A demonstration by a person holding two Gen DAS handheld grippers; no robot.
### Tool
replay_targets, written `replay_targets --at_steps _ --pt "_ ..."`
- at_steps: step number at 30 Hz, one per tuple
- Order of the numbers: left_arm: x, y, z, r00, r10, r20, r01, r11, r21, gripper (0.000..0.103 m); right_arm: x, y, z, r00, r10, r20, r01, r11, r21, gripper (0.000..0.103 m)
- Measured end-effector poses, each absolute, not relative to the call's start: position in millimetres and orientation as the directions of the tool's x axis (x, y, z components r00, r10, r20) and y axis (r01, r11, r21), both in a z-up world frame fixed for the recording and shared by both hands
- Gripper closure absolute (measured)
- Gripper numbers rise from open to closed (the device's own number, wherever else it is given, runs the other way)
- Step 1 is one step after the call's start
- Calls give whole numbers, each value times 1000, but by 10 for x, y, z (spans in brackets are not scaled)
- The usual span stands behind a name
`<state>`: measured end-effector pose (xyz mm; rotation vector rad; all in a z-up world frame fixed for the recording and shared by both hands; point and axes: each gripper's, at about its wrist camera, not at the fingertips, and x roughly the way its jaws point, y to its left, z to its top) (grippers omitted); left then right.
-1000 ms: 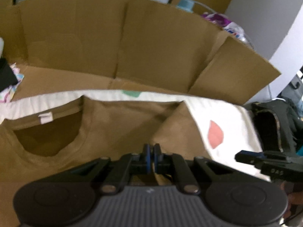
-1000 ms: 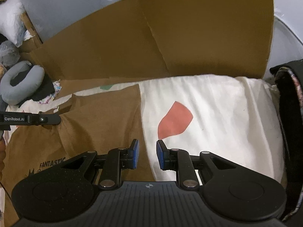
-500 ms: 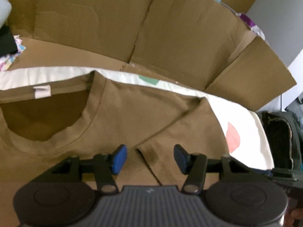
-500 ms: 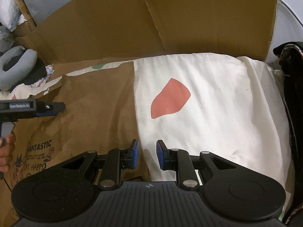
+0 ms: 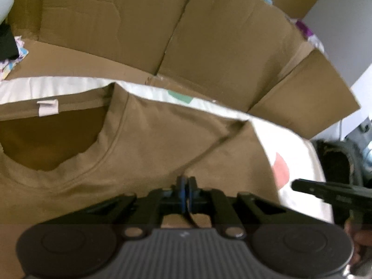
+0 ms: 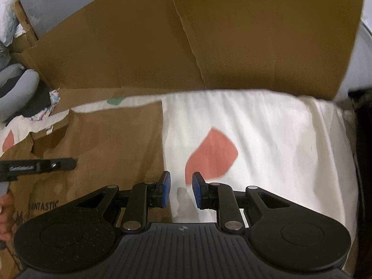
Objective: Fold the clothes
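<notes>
While pinching the brown T-shirt (image 5: 162,148), left hand-held gripper (image 5: 185,187) clamped, right hand-held gripper (image 6: 181,189) parted, empty

"ANTASTIC" in dark print on brown T-shirt (image 6: 97,162), first letter cut off

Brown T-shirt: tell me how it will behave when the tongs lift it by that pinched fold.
The brown T-shirt will probably drape limply: it lies flat, creased at the folded sleeve. It looks thin and light, so the left tongs, shut on a small fold, should raise it easily. On the white sheet it may drag and bunch rather than slide as one piece.
</notes>
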<state>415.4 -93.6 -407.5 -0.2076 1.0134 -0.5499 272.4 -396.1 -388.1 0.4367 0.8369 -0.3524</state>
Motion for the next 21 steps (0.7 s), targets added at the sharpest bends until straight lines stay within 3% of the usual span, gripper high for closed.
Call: replay_targets --at_steps 5,13,21 --pt "4072 -896 -3861 419 -536 -733 325 842 -431 100 3025 -3985 -3809 649 -145 -747 437 875 210 64" --pt "3910 -809 -3581 434 -554 -710 308 832 -461 101 3397 -3920 -3836 658 -126 -742 389 901 192 64" --pt "3947 -756 -3657 428 -534 -730 273 846 -458 101 3624 -3863 -3964 646 -105 -756 358 916 179 64"
